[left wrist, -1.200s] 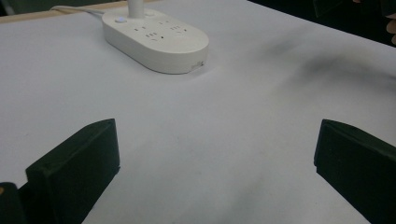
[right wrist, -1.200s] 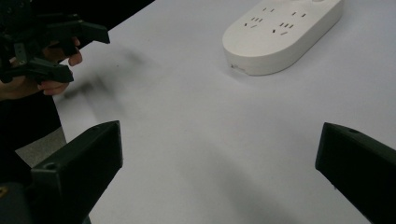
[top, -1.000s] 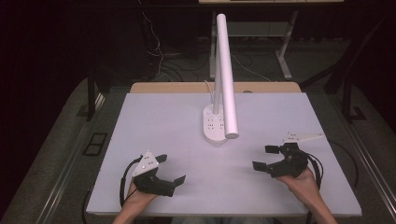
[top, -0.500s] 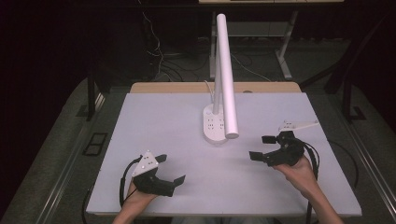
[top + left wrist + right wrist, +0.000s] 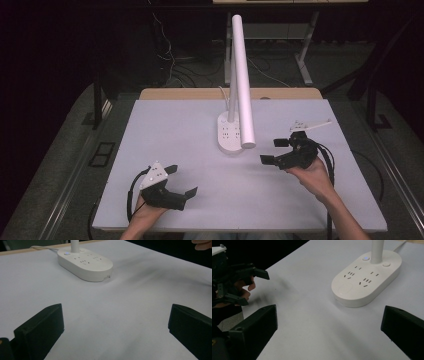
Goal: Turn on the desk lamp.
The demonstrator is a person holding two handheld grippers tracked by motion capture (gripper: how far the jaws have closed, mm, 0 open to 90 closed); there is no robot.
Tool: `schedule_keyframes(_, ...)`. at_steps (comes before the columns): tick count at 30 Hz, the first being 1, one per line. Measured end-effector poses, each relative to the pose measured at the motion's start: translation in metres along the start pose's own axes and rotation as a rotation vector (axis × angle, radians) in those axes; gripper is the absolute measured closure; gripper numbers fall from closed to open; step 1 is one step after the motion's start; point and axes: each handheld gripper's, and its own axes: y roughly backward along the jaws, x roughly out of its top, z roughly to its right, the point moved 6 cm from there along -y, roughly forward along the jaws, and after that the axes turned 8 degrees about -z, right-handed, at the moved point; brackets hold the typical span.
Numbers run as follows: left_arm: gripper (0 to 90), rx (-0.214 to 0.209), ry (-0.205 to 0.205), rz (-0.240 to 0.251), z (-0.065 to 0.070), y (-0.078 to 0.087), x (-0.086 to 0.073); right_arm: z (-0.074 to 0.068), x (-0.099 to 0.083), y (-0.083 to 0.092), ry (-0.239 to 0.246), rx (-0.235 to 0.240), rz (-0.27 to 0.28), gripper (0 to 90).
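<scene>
White table (image 5: 190,125) with a lamp base (image 5: 231,135) at centre frame, no readable writing on it. Left gripper (image 5: 181,181) lower left and right gripper (image 5: 273,151) just right of it both spread wide, holding nothing.

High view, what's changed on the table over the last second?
The right gripper moved away from the near edge, forward and inward toward the lamp base, its jaws open and holding nothing. The left gripper stayed put near the front edge, also open. The lamp's white tube and the table are unchanged.
</scene>
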Motion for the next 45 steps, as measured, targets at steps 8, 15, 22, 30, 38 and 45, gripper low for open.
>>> schedule_keyframes(8, 0.0, -0.001, -0.001, 0.002, 0.000, 0.000, 0.000, 0.003, 0.016, -0.011, 0.012, -0.002, -0.012, 0.1)
schedule_keyframes(15, 0.0, 0.001, -0.002, 0.003, 0.000, 0.002, 0.000, 0.010, 0.027, -0.022, 0.009, -0.007, -0.027, 0.1)
schedule_keyframes(22, 0.0, 0.003, -0.003, 0.001, -0.001, 0.002, 0.000, 0.020, 0.037, -0.030, -0.026, 0.003, -0.018, 0.1)
schedule_keyframes(30, 0.0, 0.002, -0.003, 0.002, -0.001, 0.002, 0.000, 0.031, 0.045, -0.042, -0.039, -0.011, -0.041, 0.1)
schedule_keyframes(38, 0.0, 0.000, -0.005, 0.004, 0.000, 0.003, 0.000, 0.048, 0.054, -0.051, -0.059, -0.034, -0.051, 0.1)
schedule_keyframes(45, 0.0, 0.000, -0.005, 0.004, 0.000, 0.003, 0.000, 0.057, 0.061, -0.061, -0.075, -0.046, -0.067, 0.1)
